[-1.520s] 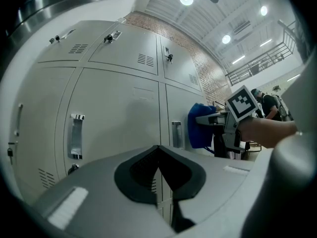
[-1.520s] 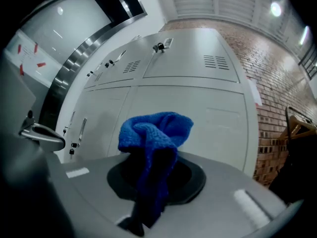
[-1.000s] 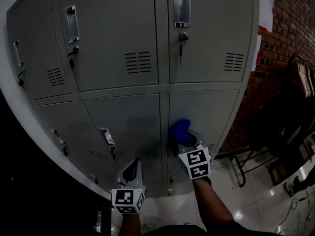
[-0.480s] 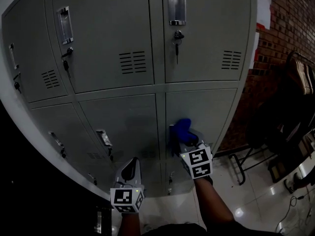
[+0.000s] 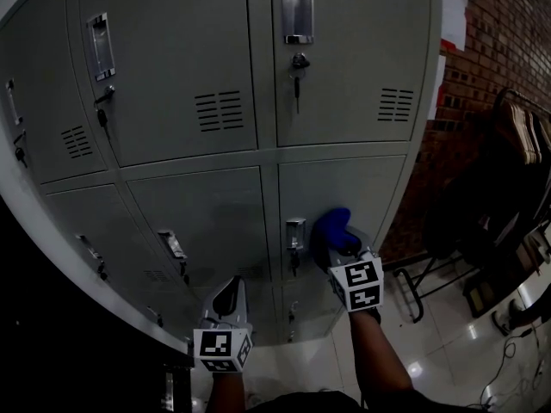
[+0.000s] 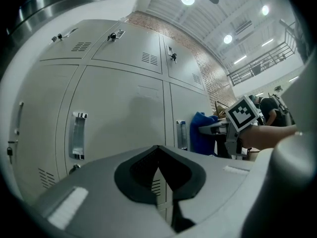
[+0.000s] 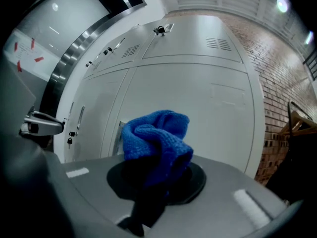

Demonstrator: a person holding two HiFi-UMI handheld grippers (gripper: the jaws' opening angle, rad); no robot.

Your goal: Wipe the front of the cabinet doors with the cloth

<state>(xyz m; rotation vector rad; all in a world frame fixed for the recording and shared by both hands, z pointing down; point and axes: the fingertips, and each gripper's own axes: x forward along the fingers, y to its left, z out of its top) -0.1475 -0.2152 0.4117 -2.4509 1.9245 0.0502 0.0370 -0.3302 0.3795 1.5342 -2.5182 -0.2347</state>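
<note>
Both tongs show in the head view. The right tongs pinch one blue cloth against the lower right cabinet door, just at 3 o'clock of that door's handle. The left tongs hang at 6 o'clock of the frame, short of the doors. Six doors show clearly, three above and three below, with the tops of more underneath. One key hangs from the upper right door's lock. A brick wall stands at 3 o'clock.

From the left gripper view, the left tongs are pressed together tip to tip with nothing between. At 2 o'clock beyond them the cloth sits just beside a handle.

From the right gripper view, the right tongs are closed on the bunched cloth, which rises toward 12 o'clock before the pale door.
</note>
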